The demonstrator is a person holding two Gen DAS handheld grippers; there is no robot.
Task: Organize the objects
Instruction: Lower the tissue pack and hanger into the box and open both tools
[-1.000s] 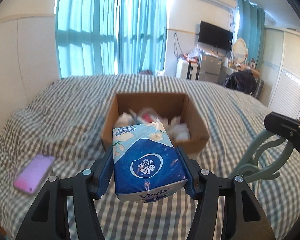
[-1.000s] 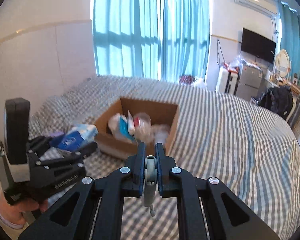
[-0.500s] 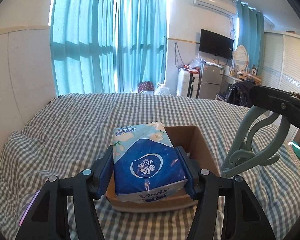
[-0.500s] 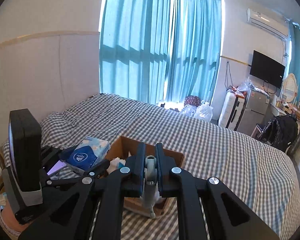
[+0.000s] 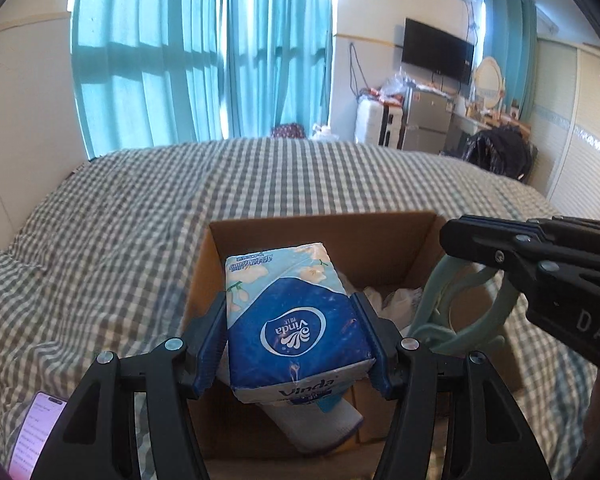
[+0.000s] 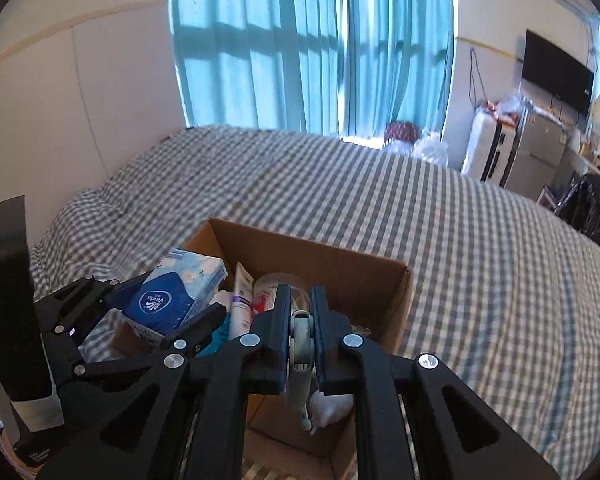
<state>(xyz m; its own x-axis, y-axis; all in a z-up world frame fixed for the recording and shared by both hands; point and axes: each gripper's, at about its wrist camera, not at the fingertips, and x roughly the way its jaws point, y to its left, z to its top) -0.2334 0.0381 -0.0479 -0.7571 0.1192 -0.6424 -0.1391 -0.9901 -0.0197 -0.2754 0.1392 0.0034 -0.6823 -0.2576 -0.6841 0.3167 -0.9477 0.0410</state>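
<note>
I take the cardboard box (image 5: 324, 236) on the checked bed (image 5: 140, 216) as my mark. My left gripper (image 5: 296, 340) is clamped on the blue Vinda tissue pack (image 5: 296, 320), jaws pressed against its two long sides, and the pack hangs above the box's open top toward its near-left corner. My right gripper (image 6: 301, 334) is closed narrow on a pale green plastic hanger (image 6: 302, 340); in the left wrist view the hanger's (image 5: 460, 312) loop dangles over the box's right side.

Inside the box I can see a white tube (image 6: 242, 296), a clear container with red on it (image 6: 274, 290) and crumpled white wrapping (image 6: 332, 404) — it is already partly filled. A phone with a lit screen (image 5: 36, 432) lies on the bed left of the box, outside it.

I judge this to be the placing step: both items are carried over the box, neither released. Next I would lower the tissue pack into the free space at the box's left, open the jaws, then bring the hanger down on the right — it is awkward, so it may snag on the rim.
</note>
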